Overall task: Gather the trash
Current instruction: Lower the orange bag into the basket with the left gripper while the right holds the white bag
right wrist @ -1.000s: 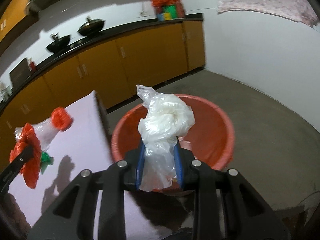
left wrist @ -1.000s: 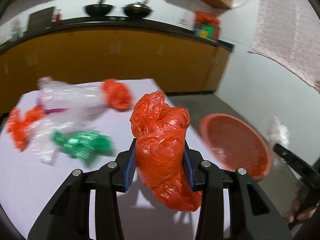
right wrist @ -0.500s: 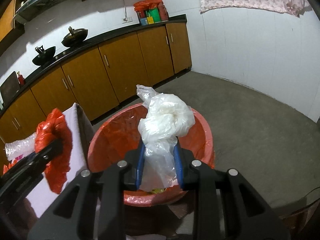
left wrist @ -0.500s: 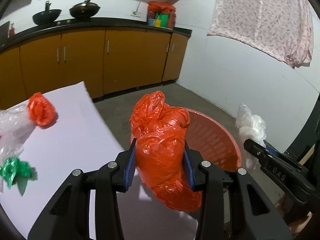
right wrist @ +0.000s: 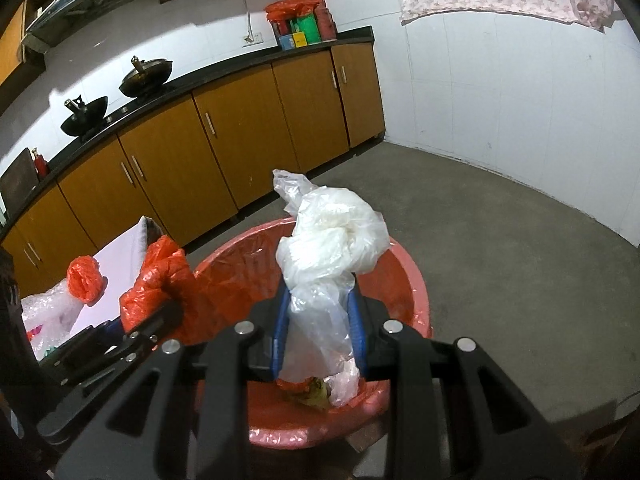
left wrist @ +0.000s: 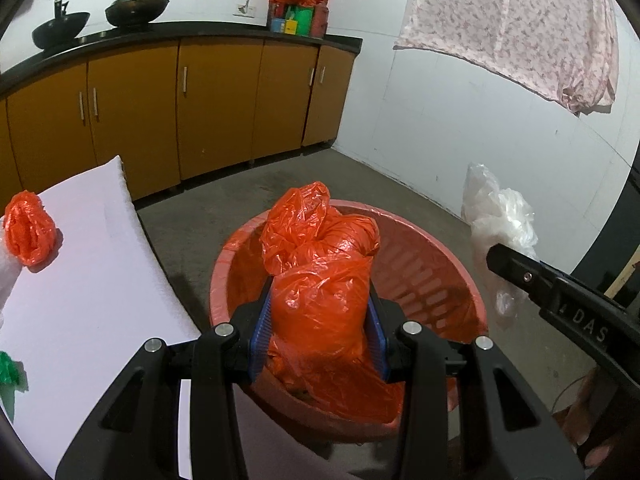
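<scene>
Change: whereas a second ago the left claw (left wrist: 318, 332) faced the worktop (left wrist: 80, 300), both claws are now over the red basket (left wrist: 440, 256); drop looks imminent.
Left claw: partly closed, pads clamped on the orange bag (left wrist: 320, 280), basket directly ahead and below.
Right claw (right wrist: 320, 330): narrower, clamped on the clear bag (right wrist: 332, 248), basket beneath.
Bags: crumpled, glossy, bulging above the pads.
Remaining: orange wad (left wrist: 30, 228) on the worktop, left of left claw.

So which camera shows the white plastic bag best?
The right wrist view: the white plastic bag sits centred, clamped in the right gripper. The left wrist view shows it small at the right edge, partly hidden.
</scene>
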Demonstrator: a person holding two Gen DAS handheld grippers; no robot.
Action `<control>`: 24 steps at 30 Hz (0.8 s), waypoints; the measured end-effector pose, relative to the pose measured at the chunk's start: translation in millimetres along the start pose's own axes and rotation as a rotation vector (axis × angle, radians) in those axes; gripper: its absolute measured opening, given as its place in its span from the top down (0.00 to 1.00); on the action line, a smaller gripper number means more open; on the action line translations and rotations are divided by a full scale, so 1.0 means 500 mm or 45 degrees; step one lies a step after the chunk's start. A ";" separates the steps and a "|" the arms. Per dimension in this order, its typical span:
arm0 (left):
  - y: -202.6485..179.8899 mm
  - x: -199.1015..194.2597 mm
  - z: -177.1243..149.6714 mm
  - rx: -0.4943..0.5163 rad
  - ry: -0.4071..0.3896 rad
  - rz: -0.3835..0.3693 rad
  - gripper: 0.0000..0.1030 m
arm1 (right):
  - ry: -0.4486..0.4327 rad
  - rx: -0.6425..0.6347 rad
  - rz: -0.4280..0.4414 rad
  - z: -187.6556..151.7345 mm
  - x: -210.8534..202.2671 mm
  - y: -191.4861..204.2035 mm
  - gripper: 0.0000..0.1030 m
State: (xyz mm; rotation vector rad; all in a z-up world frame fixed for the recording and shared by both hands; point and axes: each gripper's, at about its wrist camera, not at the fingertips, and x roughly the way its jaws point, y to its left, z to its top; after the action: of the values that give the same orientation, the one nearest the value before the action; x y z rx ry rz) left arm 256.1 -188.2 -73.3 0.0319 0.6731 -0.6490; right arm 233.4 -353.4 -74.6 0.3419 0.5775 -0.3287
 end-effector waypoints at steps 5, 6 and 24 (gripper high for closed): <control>0.006 0.010 -0.002 -0.006 0.010 -0.011 0.60 | 0.007 -0.009 0.003 0.000 0.011 0.001 0.74; 0.006 0.013 -0.002 -0.006 0.012 -0.014 0.60 | 0.008 -0.013 0.003 0.001 0.013 0.002 0.74; 0.012 0.036 0.001 -0.026 0.051 -0.021 0.60 | 0.016 0.007 0.029 0.010 0.030 0.006 0.70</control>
State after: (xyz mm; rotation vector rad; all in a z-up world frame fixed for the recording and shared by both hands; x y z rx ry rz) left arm 270.3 -193.5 -84.7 0.0206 0.7194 -0.6585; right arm 248.7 -355.9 -78.4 0.3561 0.5845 -0.3064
